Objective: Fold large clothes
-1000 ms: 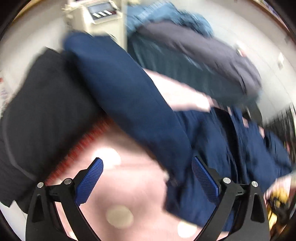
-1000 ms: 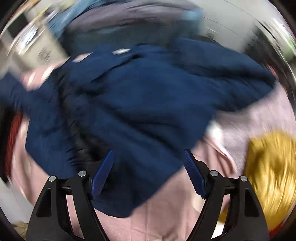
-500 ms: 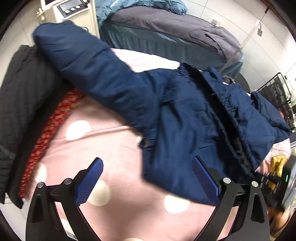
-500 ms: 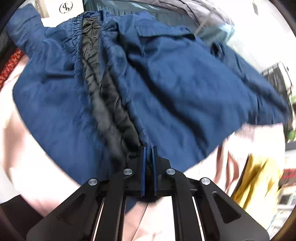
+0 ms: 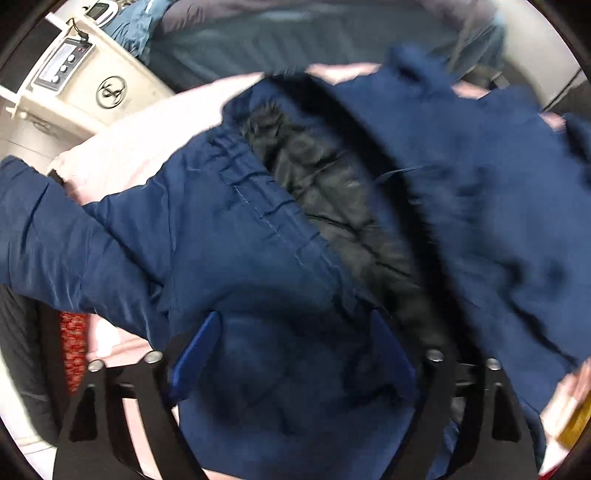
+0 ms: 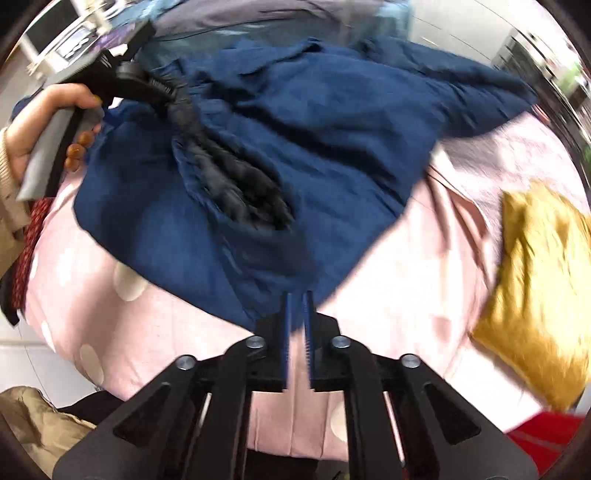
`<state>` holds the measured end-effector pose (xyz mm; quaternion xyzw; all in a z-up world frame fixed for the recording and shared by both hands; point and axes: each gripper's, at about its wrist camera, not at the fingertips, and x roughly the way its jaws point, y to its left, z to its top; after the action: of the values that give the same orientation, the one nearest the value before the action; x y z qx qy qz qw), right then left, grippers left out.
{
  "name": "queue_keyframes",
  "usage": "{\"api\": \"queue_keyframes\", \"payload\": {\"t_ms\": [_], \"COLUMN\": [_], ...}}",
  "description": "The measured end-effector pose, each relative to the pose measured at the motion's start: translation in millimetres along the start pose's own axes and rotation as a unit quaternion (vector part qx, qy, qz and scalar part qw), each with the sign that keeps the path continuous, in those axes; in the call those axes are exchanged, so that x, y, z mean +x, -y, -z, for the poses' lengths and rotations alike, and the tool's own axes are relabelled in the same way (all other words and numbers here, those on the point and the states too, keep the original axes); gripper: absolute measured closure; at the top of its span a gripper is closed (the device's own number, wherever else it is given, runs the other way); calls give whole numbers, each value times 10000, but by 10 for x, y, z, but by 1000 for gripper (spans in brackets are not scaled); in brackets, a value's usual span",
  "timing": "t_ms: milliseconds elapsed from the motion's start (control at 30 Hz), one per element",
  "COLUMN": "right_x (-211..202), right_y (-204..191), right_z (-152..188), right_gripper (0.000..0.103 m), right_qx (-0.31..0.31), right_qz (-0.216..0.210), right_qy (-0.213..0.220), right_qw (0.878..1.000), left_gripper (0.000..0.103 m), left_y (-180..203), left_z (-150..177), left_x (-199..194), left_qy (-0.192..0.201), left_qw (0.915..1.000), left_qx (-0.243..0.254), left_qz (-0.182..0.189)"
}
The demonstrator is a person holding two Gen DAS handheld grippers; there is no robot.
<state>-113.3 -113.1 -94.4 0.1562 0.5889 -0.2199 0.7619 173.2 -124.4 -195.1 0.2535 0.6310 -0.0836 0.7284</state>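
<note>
A large navy padded jacket [image 6: 332, 140] with black lining [image 6: 240, 188] lies spread on a pink dotted bedspread [image 6: 388, 280]. My right gripper [image 6: 296, 306] is shut on the jacket's near hem. In the left wrist view the jacket [image 5: 229, 236] fills the frame, its black lining [image 5: 332, 192] showing. My left gripper [image 5: 291, 332] has its jaws apart with jacket fabric between them. The left gripper also shows in the right wrist view [image 6: 162, 92] at the jacket's far left edge, hand-held.
A yellow garment [image 6: 543, 280] lies on the bedspread at the right. A red patterned cloth [image 5: 74, 350] and dark garment lie at the left. A white appliance [image 5: 74, 85] and a grey bed [image 5: 314, 33] stand behind.
My left gripper has moved forward onto the jacket, fabric now between its jaws. My right gripper stays shut on the hem and has pulled back, so the jacket sits farther away.
</note>
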Motion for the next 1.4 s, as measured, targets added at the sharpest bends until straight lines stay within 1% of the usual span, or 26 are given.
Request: {"api": "queue_keyframes", "payload": {"t_ms": [33, 67, 100, 133, 167, 200, 233, 267, 367, 467, 533, 633, 700, 767, 800, 833, 867, 900, 933, 1033, 1067, 1100, 1200, 1267, 1333, 1400], "right_x": [-25, -49, -82, -101, -129, -132, -126, -121, -117, -40, 85, 377, 654, 911, 1043, 1170, 1252, 1284, 1237, 865, 706, 554, -48, -337, -493, -558], "right_y": [51, 111, 202, 228, 268, 312, 319, 328, 226, -90, -395, -884, -1190, -1372, -1440, -1494, -1525, -1534, -1515, -1325, -1197, -1062, -322, 227, 753, 1114], "right_z": [41, 74, 92, 105, 100, 86, 41, -12, -361, -839, -1153, -1621, -1902, -2076, -2129, -2152, -2151, -2121, -2090, -1927, -1843, -1769, -1434, -1141, -863, -513], "right_gripper": [85, 74, 65, 48, 43, 43, 39, 32, 30, 29, 29, 29, 29, 30, 30, 42, 62, 68, 77, 88, 97, 103, 103, 103, 103, 102], "right_qx": [133, 307, 428, 496, 538, 577, 593, 599, 520, 98, -318, -913, -1227, -1313, -1340, -1380, -1424, -1451, -1439, -1428, -1382, -1303, -562, 50, 587, 952], "right_qz": [-29, -59, -33, 33, 94, 129, 126, 124, 20, -107, -133, 203, 526, 701, 711, 756, 823, 870, 854, 845, 837, 824, 1030, 1206, 1275, 1160], "right_qy": [5, 16, 19, 43, 91, 151, 168, 178, 368, 456, 479, 459, 431, 279, 158, 14, -88, -125, -30, 518, 660, 764, 1110, 1167, 1026, 776], "right_qw": [9999, 9995, 9991, 9988, 9985, 9981, 9980, 9980, 9980, 9989, 9983, 9946, 9901, 9885, 9883, 9875, 9863, 9855, 9859, 9848, 9847, 9851, 9869, 9858, 9848, 9856], "left_gripper": [38, 49, 55, 70, 87, 98, 102, 102, 102, 102, 102, 102, 102, 102, 102, 102, 102, 102, 102, 102, 102, 102, 102, 102, 102, 102], "left_y": [25, 39, 31, 24, 0, -39, -106, -184, -624, -1046, -1218, -1297, -1374, -1414, -1438, -1458, -1449, -1465, -1438, -1421, -1417, -1390, -1309, -1308, -1313, -1326], "left_z": [-33, -44, -42, -25, 20, 75, 135, 213, 523, 776, 907, 1136, 1262, 1330, 1360, 1391, 1364, 1375, 1416, 1455, 1481, 1510, 1729, 1917, 2093, 2213], "left_x": [86, 155, 155, 125, 51, -32, -112, -174, -328, -336, -326, -382, -380, -387, -386, -398, -429, -452, -449, -469, -483, -507, -608, -650, -648, -626], "left_qy": [-74, -144, -137, -77, 52, 174, 314, 410, 509, 447, 433, 573, 536, 485, 492, 522, 541, 577, 592, 617, 631, 661, 839, 856, 783, 716], "left_qw": [9998, 9997, 9998, 9999, 9998, 9997, 9993, 9985, 9931, 9867, 9836, 9831, 9798, 9769, 9761, 9759, 9761, 9764, 9763, 9766, 9776, 9796, 9856, 9876, 9889, 9898], "left_qx": [80, 127, 120, 113, 125, 118, 73, 2, -362, -778, -941, -947, -1106, -1245, -1287, -1298, -1285, -1252, -1243, -1178, -1113, -987, -427, -158, 39, 90], "left_qz": [-183, -181, -90, 23, 110, 109, 181, 367, 989, 1357, 1479, 1455, 1574, 1669, 1682, 1677, 1666, 1662, 1669, 1693, 1669, 1623, 1405, 1304, 1259, 1225]}}
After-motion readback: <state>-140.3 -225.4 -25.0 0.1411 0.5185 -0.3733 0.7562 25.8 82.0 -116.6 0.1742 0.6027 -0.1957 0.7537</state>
